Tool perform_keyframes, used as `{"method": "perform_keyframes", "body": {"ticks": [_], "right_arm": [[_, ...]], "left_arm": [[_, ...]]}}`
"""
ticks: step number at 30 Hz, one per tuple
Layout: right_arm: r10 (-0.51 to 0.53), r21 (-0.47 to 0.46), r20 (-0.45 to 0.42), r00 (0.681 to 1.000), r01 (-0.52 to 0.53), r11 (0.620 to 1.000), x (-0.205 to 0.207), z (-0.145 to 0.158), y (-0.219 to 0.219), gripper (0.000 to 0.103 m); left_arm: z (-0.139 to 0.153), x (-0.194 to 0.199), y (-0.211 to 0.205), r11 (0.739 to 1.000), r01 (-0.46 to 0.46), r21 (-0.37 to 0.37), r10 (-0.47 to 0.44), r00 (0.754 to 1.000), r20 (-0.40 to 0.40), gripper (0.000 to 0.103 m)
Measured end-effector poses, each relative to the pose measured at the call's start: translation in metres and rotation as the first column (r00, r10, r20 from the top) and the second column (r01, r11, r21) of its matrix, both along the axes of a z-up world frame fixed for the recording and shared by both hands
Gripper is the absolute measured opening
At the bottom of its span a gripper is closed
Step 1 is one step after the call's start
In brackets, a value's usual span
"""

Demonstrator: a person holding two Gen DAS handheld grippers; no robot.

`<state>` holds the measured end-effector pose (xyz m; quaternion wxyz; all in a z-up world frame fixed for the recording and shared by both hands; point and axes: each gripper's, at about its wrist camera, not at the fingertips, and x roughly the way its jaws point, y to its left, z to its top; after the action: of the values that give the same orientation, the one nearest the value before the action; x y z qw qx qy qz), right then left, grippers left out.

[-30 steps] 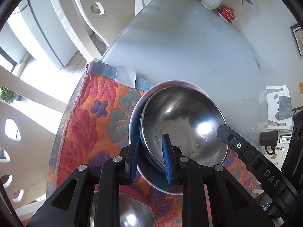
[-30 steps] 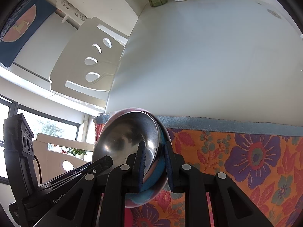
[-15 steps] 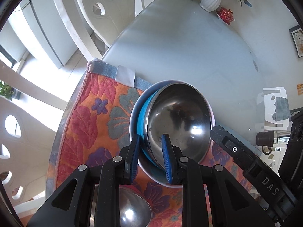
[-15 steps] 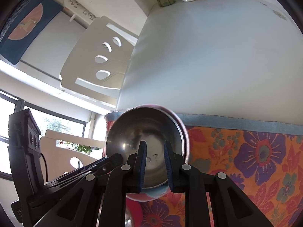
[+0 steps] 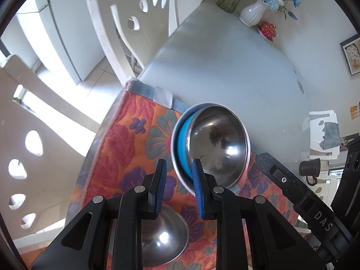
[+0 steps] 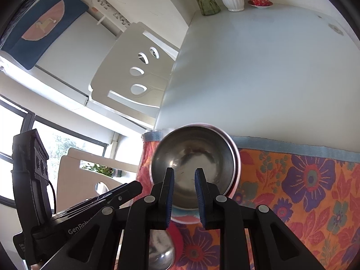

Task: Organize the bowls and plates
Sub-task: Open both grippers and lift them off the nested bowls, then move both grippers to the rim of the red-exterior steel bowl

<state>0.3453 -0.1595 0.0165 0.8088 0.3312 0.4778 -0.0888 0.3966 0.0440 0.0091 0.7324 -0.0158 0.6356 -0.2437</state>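
Well, from the left wrist I see my left gripper [image 5: 180, 180] with its fingers drawn close on the rim of the nested bowls [image 5: 216, 148], at about 7 o'clock of the rim. The stack is tilted, and only this view shows the blue bowl [image 5: 184, 144] around the steel one. How firmly the left pad presses I cannot tell. From the right wrist, my right gripper [image 6: 184, 184] pinches the same rim at 6 o'clock, and I look straight into the steel bowl. The blue is mostly hidden there. The stack hangs over the flowered cloth [image 5: 126, 148], near its far edge. A second steel bowl [image 5: 166, 236] sits on the cloth at 6 o'clock, under my fingers in both views.
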Motion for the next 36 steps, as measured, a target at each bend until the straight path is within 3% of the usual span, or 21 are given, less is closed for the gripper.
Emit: {"method": "perform_keyframes", "body": {"ticks": [17, 26, 36], "right_arm": [[0.078, 0.007, -0.004, 0.997, -0.078, 0.997, -0.022, 0.014, 0.055, 0.019], [0.113, 0.014, -0.043, 0.993, -0.112, 0.994, -0.030, 0.003, 0.079, 0.019], [0.138, 0.061, -0.109, 0.984, -0.132, 0.989, -0.039, -0.033, 0.100, 0.019]], "left_arm": [[0.009, -0.016, 0.069, 0.995, -0.098, 0.009, 0.098, 0.995, -0.001, 0.021], [-0.010, -0.028, 0.092, 0.992, -0.118, 0.038, 0.119, 0.992, -0.036, 0.021], [-0.043, -0.037, 0.105, 0.989, -0.116, 0.089, 0.123, 0.989, -0.081, 0.021]]}}
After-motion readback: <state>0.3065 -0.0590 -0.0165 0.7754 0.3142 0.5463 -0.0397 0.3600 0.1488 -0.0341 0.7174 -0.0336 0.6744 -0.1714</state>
